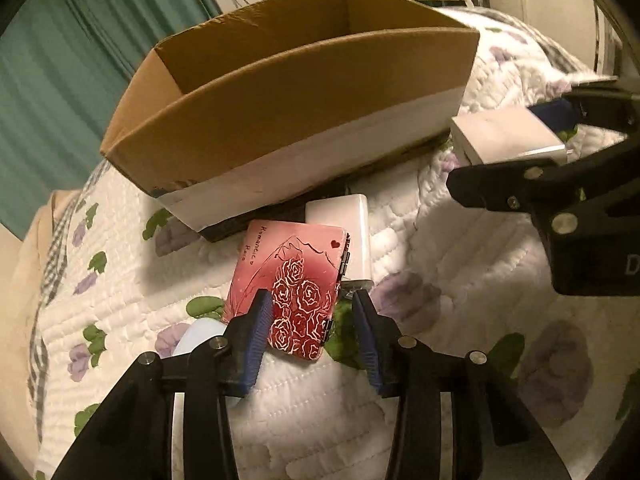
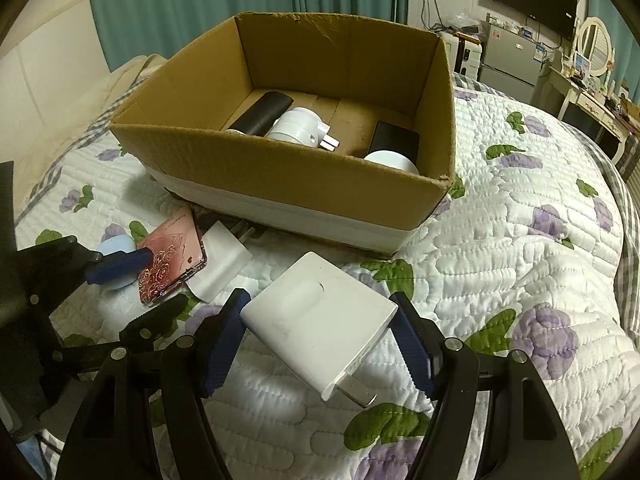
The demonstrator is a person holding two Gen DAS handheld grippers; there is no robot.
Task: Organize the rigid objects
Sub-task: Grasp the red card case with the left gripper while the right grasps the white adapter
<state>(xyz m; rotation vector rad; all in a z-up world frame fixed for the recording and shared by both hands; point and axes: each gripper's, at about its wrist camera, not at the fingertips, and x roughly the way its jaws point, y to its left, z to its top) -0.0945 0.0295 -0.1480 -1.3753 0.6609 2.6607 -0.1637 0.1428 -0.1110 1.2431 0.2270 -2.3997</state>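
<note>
My right gripper is shut on a white charger block and holds it above the quilt in front of the cardboard box; it also shows in the left wrist view. My left gripper is open, its fingers on either side of a pink rose-printed case that lies on the quilt. A second white charger lies beside the case, against the box. A pale blue round object sits left of the case.
The box holds a black case, a white plug adapter, a black slab and a white round item. The floral quilt covers the bed. Green curtains hang behind; a fridge and dresser stand at the far right.
</note>
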